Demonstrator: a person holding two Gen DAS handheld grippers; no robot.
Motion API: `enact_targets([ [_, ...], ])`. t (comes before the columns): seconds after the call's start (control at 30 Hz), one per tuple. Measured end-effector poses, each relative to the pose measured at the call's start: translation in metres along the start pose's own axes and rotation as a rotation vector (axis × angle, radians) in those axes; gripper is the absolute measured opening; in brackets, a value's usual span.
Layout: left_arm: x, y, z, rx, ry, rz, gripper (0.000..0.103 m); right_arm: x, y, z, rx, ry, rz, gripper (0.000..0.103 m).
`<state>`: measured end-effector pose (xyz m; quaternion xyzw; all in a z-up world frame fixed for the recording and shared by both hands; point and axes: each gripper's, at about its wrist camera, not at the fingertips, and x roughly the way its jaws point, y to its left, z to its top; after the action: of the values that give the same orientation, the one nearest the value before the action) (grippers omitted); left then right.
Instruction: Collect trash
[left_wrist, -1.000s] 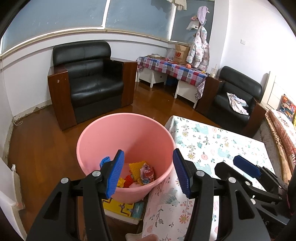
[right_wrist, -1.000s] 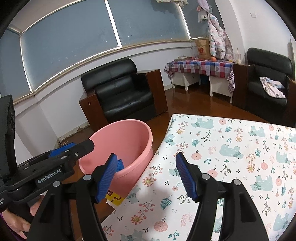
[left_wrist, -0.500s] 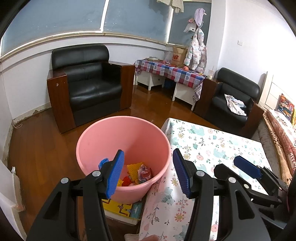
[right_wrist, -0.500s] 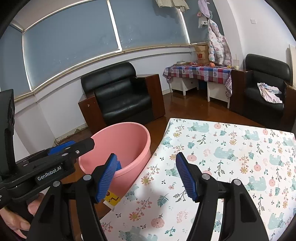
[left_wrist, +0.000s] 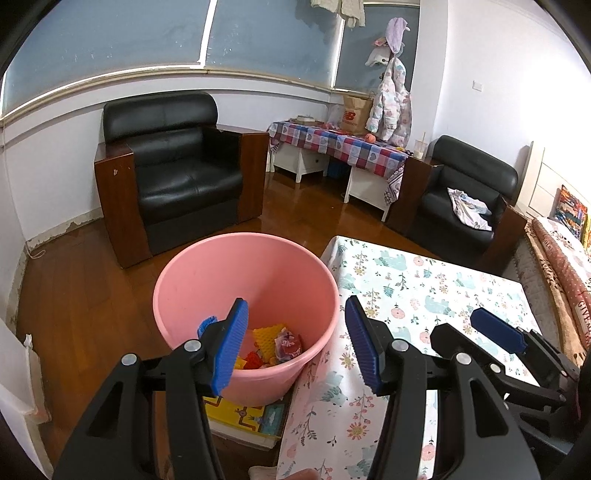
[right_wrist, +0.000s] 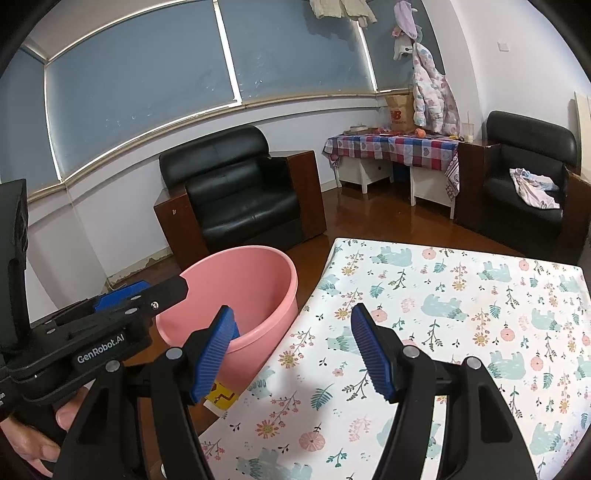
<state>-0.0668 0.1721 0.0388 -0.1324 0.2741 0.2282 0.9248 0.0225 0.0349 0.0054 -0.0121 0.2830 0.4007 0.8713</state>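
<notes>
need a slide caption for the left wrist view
Open left gripper above a pink bucket holding colourful trash, beside a floral-cloth table.

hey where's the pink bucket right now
The pink bucket stands on the wooden floor against the left edge of the floral-cloth table, in front of the black armchair; in both wrist views it sits left of centre.

A lived-in home sitting room — two black leather armchairs (left_wrist: 177, 173) (right_wrist: 524, 173) stand on a glossy wood floor (left_wrist: 74, 295) under a wide curved window (right_wrist: 147, 88). A checked-cloth side table (left_wrist: 343, 147) carries clutter, a child's padded jacket (left_wrist: 391, 107) hangs above it — and a floral-clothed table (right_wrist: 461, 314) fills the foreground.
</notes>
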Motion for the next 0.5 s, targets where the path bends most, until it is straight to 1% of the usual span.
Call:
enact_targets([
  [0.17,-0.0011,-0.0020,-0.0010,0.000,-0.005,0.010,0.055,-0.0049,-0.0011,0.0013,0.010,-0.009,-0.015,0.065],
  [0.5,-0.0008,-0.0007,-0.0014,-0.003,-0.015,0.026,0.055,-0.0094,-0.0001,0.0042,0.009,-0.019,-0.010,0.065],
])
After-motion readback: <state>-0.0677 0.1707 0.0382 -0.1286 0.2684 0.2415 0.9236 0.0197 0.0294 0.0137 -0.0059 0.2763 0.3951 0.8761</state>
